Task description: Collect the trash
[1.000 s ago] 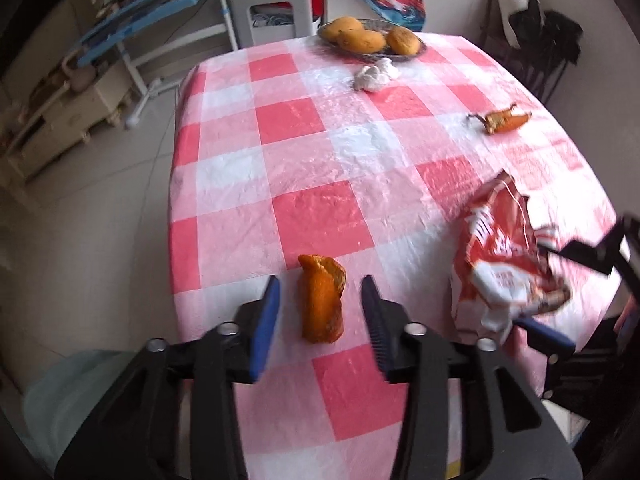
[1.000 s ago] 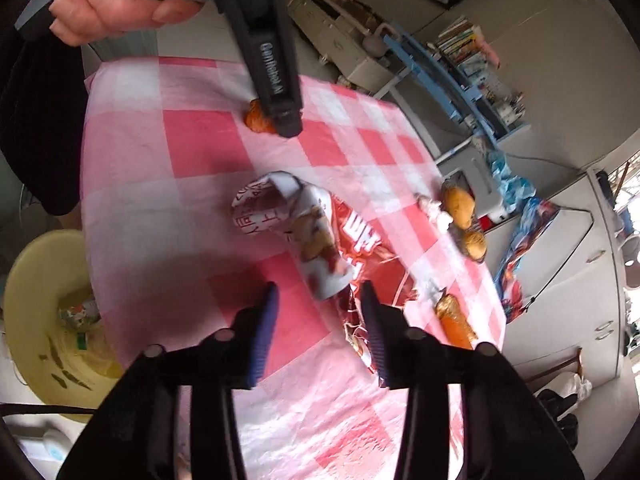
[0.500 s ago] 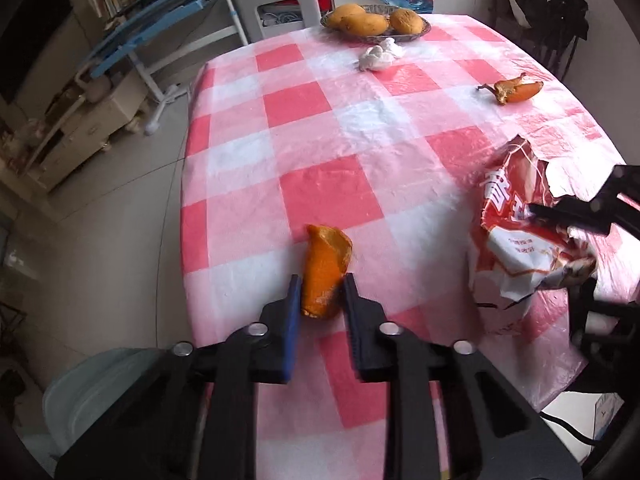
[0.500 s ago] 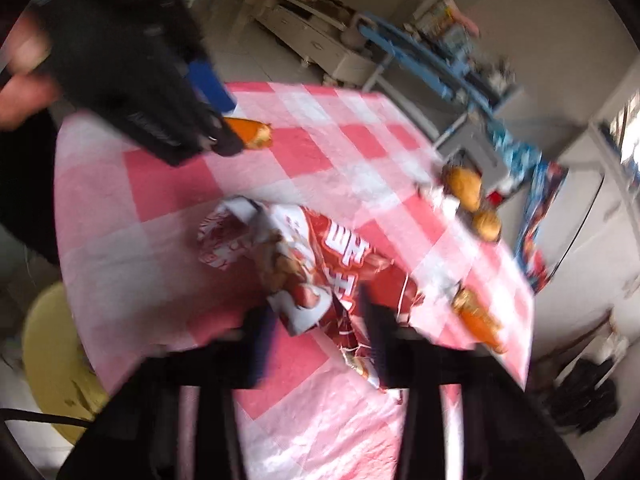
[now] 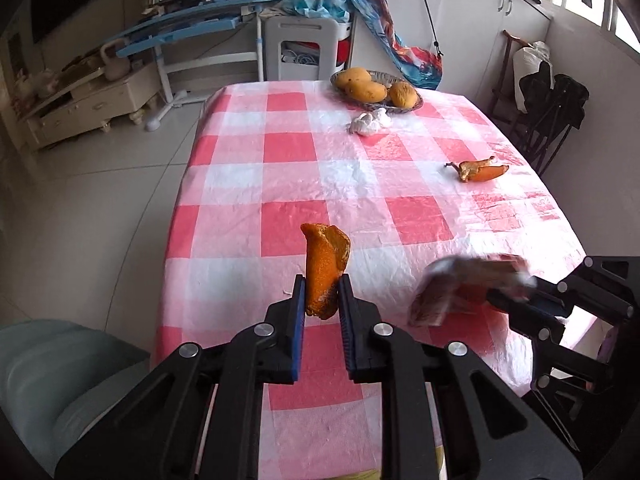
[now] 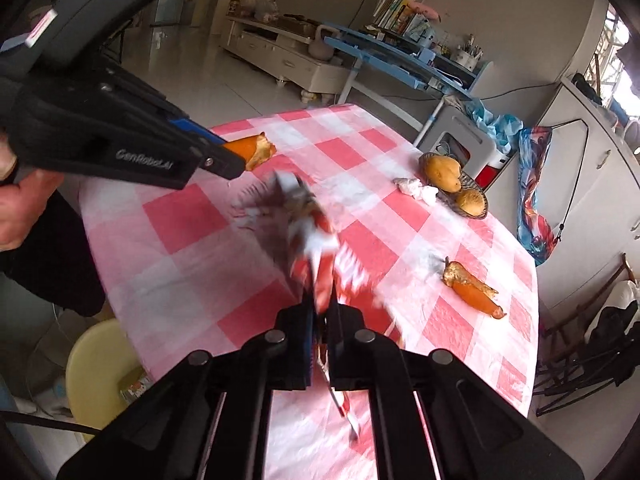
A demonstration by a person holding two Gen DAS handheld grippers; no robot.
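Note:
My left gripper is shut on an orange fruit peel, which stands up between the blue pads, lifted off the red-and-white checked tablecloth. From the right wrist view that peel pokes out past the left gripper's black fingers. My right gripper is shut on a red-and-white snack wrapper, blurred and hanging above the cloth; the left wrist view shows the wrapper at the right. A second orange peel and a crumpled white tissue lie farther along the table.
A basket of mangoes sits at the far end. A yellow bin with rubbish stands on the floor beside the table's near edge. A grey-green seat is at lower left. A black folding chair stands at the right. A person's hand holds the left gripper.
Both grippers went from open to shut: the left on the orange peel, the right on the snack wrapper. Both have lifted their loads off the cloth, and the wrapper is now motion-blurred.

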